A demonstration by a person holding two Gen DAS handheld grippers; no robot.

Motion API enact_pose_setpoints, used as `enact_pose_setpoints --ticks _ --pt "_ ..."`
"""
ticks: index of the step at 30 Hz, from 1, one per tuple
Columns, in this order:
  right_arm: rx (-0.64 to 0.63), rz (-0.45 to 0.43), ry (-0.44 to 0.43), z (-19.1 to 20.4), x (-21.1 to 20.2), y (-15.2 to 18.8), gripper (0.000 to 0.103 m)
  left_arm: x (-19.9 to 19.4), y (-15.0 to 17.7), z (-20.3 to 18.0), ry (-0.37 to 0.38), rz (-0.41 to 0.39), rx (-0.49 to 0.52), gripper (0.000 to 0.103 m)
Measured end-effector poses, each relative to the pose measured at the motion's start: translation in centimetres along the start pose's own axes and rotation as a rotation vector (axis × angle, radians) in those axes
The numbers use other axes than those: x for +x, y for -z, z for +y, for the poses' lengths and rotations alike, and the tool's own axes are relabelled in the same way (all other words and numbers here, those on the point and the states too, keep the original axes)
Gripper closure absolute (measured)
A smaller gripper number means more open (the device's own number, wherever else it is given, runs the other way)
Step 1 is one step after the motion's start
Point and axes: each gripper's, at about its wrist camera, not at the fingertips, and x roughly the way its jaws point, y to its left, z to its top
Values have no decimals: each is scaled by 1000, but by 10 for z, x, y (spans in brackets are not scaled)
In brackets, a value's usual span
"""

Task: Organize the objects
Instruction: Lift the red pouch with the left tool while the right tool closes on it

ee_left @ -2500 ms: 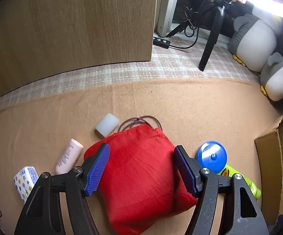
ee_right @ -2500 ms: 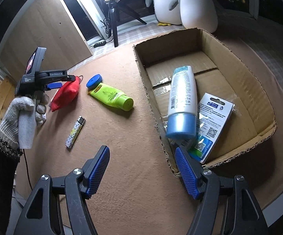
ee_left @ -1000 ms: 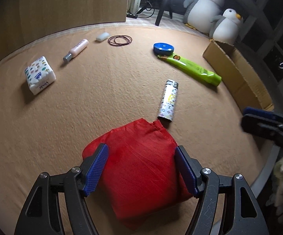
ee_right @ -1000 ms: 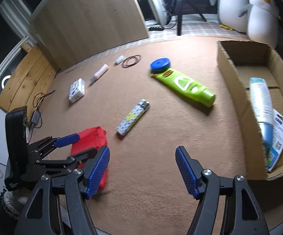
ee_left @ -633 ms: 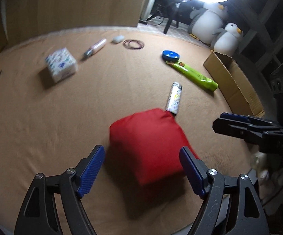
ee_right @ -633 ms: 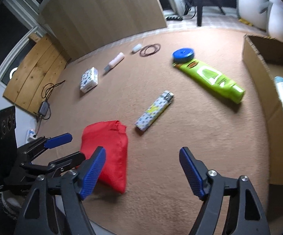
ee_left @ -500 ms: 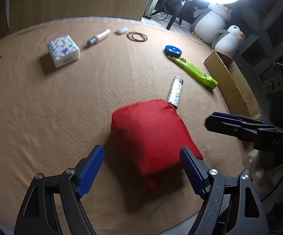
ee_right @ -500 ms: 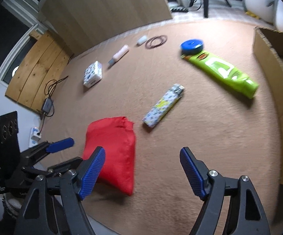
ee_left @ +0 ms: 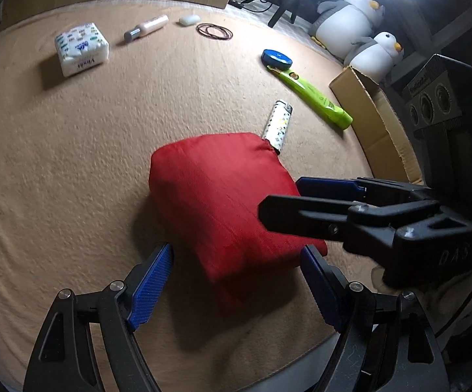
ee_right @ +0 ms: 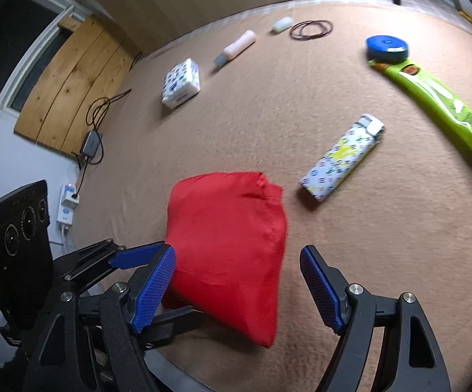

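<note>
A red cloth pouch (ee_left: 222,196) lies on the tan carpet near the front edge; it also shows in the right wrist view (ee_right: 229,248). My left gripper (ee_left: 236,284) is open, with the pouch's near end between its blue pads, not gripped. My right gripper (ee_right: 237,285) is open just short of the pouch and reaches in from the right in the left wrist view (ee_left: 301,199). A patterned lighter (ee_right: 343,160) lies just beyond the pouch. A green tube (ee_right: 435,101) and a blue round tin (ee_right: 387,47) lie further right.
A cardboard box (ee_left: 373,121) stands at the right. A tissue pack (ee_left: 80,47), a small pink bottle (ee_left: 146,27), a white eraser (ee_left: 189,19) and a ring of hair ties (ee_left: 214,31) lie at the far side. Two plush penguins (ee_left: 363,42) sit behind the box.
My left gripper carried the red pouch to the front of the carpet, opened and let it go. My right gripper has moved in close to the pouch from the right.
</note>
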Motion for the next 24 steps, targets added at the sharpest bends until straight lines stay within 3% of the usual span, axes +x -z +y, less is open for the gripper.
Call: enact_pose_setpoints --ticks 5,9,17,24 --pt "-12 21 9 4 7 1 28 1 -1 2 11 1 -10 22" --pt "-18 30 7 6 10 0 28 3 -2 -1 12 4 7 29" --pt "-18 18 1 2 7 0 39 2 -3 -8 -2 0 32 35" --pt "-51 -13 27 5 -4 0 40 3 -11 -26 -21 -16 69 37"
